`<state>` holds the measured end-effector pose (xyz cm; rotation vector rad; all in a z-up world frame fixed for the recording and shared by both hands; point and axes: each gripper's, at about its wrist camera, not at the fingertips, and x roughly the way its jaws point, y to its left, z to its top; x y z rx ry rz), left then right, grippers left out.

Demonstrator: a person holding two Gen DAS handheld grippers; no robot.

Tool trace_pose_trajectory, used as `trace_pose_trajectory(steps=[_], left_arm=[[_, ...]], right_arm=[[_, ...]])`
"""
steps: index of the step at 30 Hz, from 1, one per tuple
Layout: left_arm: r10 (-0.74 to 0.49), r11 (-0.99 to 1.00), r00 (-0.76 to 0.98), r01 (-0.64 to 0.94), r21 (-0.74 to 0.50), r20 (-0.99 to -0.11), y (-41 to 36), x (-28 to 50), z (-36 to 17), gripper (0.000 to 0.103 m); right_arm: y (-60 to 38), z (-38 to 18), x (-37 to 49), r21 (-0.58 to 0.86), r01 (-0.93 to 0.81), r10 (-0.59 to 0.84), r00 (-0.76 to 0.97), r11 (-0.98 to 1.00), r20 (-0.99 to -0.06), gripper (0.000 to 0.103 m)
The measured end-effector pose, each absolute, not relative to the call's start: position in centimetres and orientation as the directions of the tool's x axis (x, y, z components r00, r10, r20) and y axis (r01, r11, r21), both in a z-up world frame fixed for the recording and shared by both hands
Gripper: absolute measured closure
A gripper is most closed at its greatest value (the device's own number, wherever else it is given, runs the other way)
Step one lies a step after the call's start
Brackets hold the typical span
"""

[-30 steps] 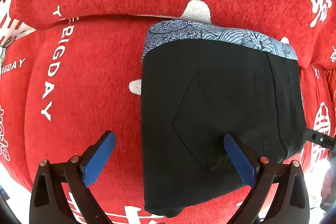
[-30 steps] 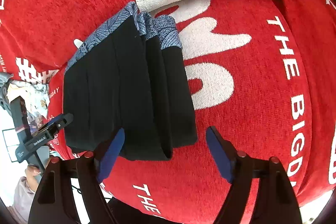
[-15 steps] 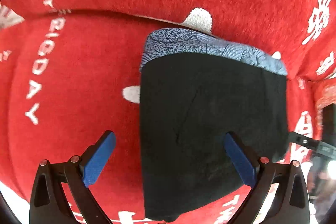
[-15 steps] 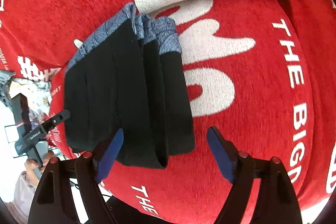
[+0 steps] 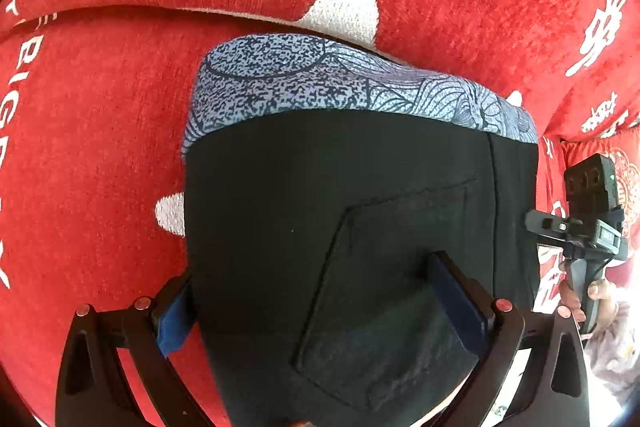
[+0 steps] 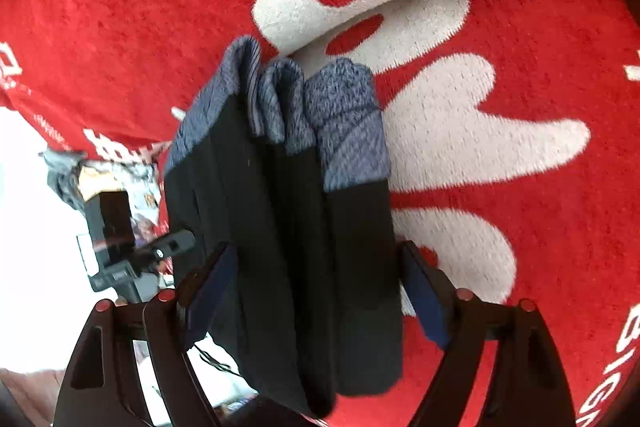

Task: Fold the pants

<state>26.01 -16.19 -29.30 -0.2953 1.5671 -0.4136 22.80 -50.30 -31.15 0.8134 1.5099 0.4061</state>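
- My left hand-held gripper (image 5: 316, 301) stands wide open, straddling the pants (image 5: 340, 207).
- The pants sit on the red sofa (image 5: 100, 147), already a compact layered stack; folding looks nearly finished.
- My right hand-held gripper (image 6: 316, 291) likewise gapes around the stack's edge, gripping nothing.

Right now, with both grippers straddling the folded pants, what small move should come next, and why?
Probably close both. The left gripper and right gripper are open, with the folded pants between their fingers on the red cover, so closing would secure the stack for lifting.
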Motion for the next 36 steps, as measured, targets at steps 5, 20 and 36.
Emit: trace_pose_trajectory(steps=[5, 20, 36], left_arm=[[-0.431, 0.899, 0.028, 0.095, -0.427, -0.902, -17.1, 25.1, -26.8, 0.037], [-0.369, 0.928, 0.082, 0.087, -0.363, -0.926, -10.9, 17.4, -21.2, 0.045], [-0.249, 0.968, 0.187, 0.033, -0.248, -0.950, -7.6, 18.2, -21.1, 0.029]], right_arm=[[-49.5, -30.1, 23.3, 0.658, 0.247, 0.669, 0.047, 0.712, -0.742, 0.054], [-45.1, -24.4, 16.5, 0.752, 0.246, 0.760, 0.078, 0.612, -0.645, 0.062], [-42.8, -22.2, 16.4, 0.606, 0.169, 0.585, 0.161, 0.777, -0.795, 0.050]])
